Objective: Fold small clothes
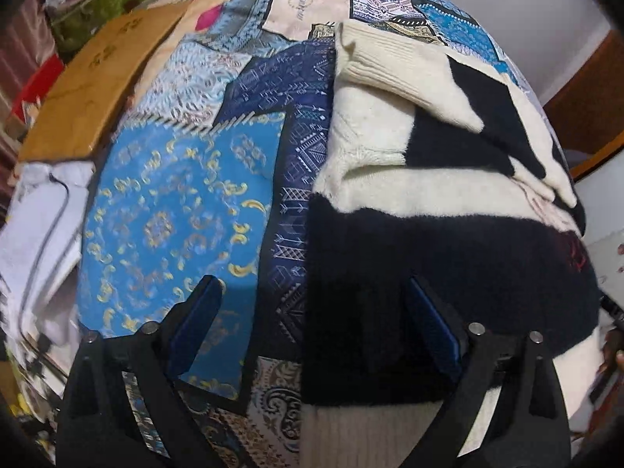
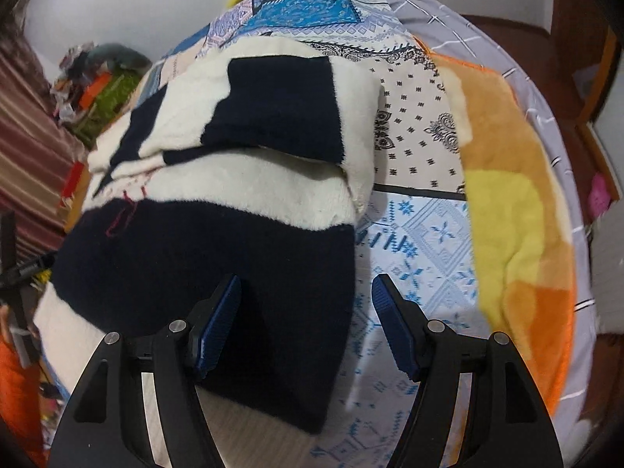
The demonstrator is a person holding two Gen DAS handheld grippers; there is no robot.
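Note:
A small black-and-cream striped knit sweater (image 1: 436,210) lies on a patchwork bedspread (image 1: 175,210), both sleeves folded in across its body. My left gripper (image 1: 312,288) hangs open over the sweater's left lower edge, its blue pads wide apart, one over the bedspread and one over the black band. In the right wrist view the same sweater (image 2: 218,202) fills the left half. My right gripper (image 2: 306,288) stands open over the sweater's right lower edge, one pad above the black band and the other above the bedspread (image 2: 421,241). Neither gripper presses on the cloth.
A brown cardboard box (image 1: 97,89) and white fabric (image 1: 43,210) lie left of the bed. An orange and yellow fleece blanket (image 2: 511,210) lies right of the sweater on a grey sheet (image 2: 553,124). Clutter (image 2: 97,78) sits by a striped curtain.

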